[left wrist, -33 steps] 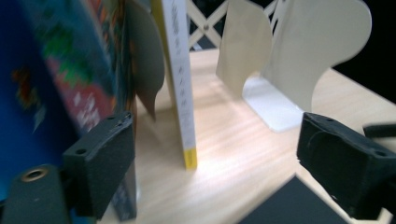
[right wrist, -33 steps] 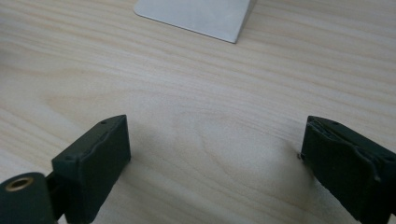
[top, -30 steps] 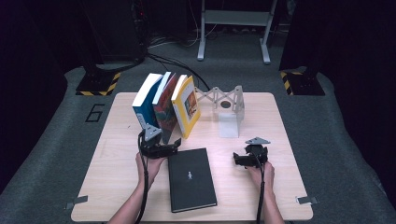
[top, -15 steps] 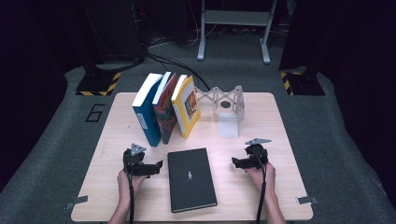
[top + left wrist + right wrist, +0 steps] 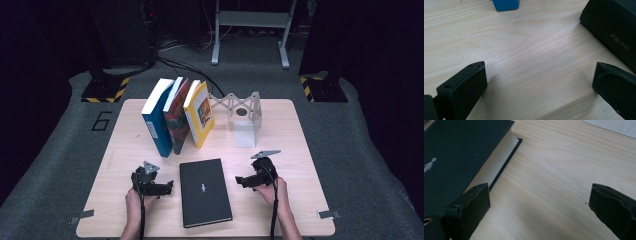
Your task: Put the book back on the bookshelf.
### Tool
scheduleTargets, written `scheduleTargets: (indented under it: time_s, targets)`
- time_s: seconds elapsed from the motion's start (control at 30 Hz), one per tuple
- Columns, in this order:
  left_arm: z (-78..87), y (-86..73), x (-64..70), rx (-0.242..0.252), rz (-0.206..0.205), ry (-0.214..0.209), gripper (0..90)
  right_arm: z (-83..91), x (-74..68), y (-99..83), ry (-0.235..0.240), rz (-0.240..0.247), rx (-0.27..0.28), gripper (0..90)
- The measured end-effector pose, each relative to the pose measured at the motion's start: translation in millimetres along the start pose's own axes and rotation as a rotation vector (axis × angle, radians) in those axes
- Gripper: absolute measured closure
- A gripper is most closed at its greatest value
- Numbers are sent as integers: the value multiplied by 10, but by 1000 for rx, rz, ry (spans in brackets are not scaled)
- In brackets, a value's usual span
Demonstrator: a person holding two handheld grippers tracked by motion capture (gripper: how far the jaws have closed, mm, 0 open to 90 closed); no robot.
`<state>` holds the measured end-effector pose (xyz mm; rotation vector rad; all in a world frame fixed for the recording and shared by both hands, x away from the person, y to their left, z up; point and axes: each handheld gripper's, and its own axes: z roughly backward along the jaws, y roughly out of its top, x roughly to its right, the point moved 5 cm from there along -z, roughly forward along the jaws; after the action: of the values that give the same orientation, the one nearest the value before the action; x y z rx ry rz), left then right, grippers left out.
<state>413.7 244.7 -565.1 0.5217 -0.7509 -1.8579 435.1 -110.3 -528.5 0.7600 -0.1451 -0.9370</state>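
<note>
A black hardcover book (image 5: 205, 192) lies flat near the table's front edge. My left gripper (image 5: 167, 187) rests just left of it, jaws open and pointing at its spine. My right gripper (image 5: 241, 181) sits just right of it, also open, pointing at its page edge. In the left gripper view the left gripper (image 5: 539, 72) has bare wood between its jaws, with the black book (image 5: 614, 27) at upper right. In the right gripper view the right gripper (image 5: 539, 192) is open over wood, and the black book (image 5: 461, 150) lies beside the left jaw.
Three books lean together upright behind the black one: blue (image 5: 157, 120), red (image 5: 177, 117) and yellow (image 5: 200, 112). A white folding bookend (image 5: 245, 117) stands to their right. The blue book's foot (image 5: 506, 4) and the bookend's base (image 5: 614, 126) show in the gripper views.
My left gripper has drawn back from the blue book toward the front edge and settled left of the black book. The right gripper has hardly moved.
</note>
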Motion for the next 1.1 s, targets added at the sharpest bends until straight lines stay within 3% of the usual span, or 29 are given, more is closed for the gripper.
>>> scheduleTargets:
  time_s: [0.07,0.3,0.67,1.1]
  targets:
    - [-5,-13,16,29,25,4,0,3,-66,10,20,-1,-10,33]
    - [14,-31,26,26,39,16,0,-72,-286,104,70,47,-24,33]
    - [29,-49,21,31,53,40,0,-282,-557,225,136,80,-71,46]
    - [28,-50,26,33,61,40,0,-466,-664,336,205,85,-107,82]
